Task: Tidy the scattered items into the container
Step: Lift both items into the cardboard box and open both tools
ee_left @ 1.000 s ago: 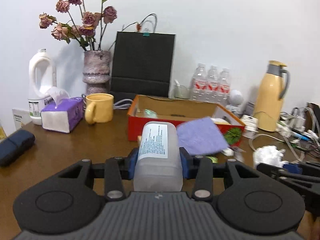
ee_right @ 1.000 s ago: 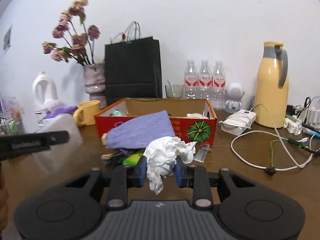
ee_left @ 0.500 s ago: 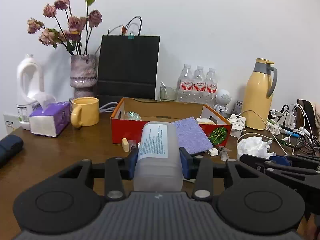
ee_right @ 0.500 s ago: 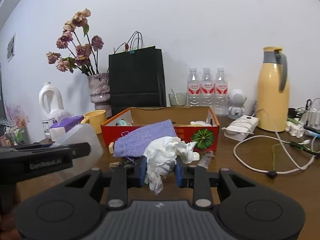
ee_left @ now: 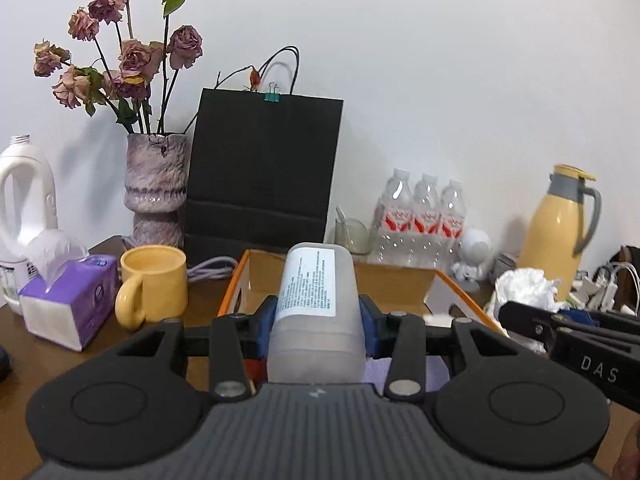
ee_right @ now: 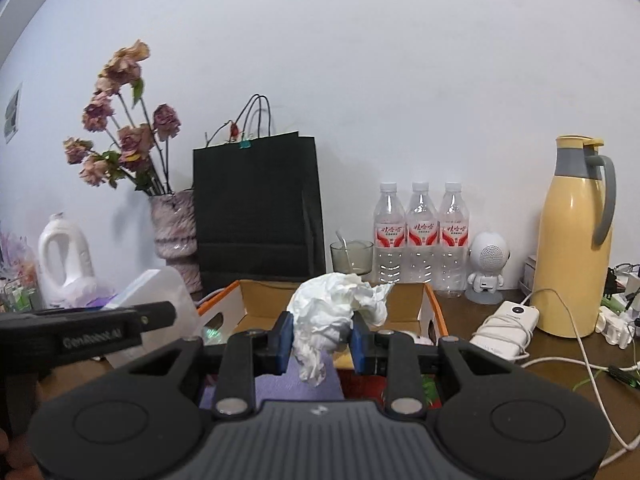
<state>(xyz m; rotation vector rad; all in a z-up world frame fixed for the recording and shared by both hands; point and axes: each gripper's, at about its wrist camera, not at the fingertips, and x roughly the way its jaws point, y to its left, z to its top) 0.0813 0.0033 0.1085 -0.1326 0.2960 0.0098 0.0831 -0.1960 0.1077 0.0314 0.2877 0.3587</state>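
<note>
The cardboard box (ee_left: 400,280) sits on the counter (ee_left: 56,360) in front of the black paper bag (ee_left: 264,168), its orange rim open towards both tools. It looks light but stiff enough to take a drop without sliding far.

The plastic bottle (ee_left: 316,312) is the biggest thing being carried. The left hand-held gripper (ee_left: 316,320) is clamped on its sides, the blue pads pressing the frosted wall just below the printed label, and the bottle hangs over the near edge of the box. I'd judge it light, possibly near empty, with smooth, slightly yielding sides; a hold low on the body like this one seems right, since the rounded shoulder would slip.

The crumpled tissue (ee_right: 336,320) is pinched in the right hand-held gripper (ee_right: 320,338), also above the box opening. It is soft, weighs next to nothing, and a tail dangles below the pads. It may cling to a pad on release rather than fall cleanly.

The left view shows the tissue box (ee_left: 68,300) and yellow mug (ee_left: 154,284) beside the cardboard box, barely visible from the right. The right view alone shows the white charger (ee_right: 508,320) and its cables, a green glint inside the box, and the bottle side-on. A purple cloth (ee_right: 276,386) lies under both tools; what else is in the box I cannot tell.
</note>
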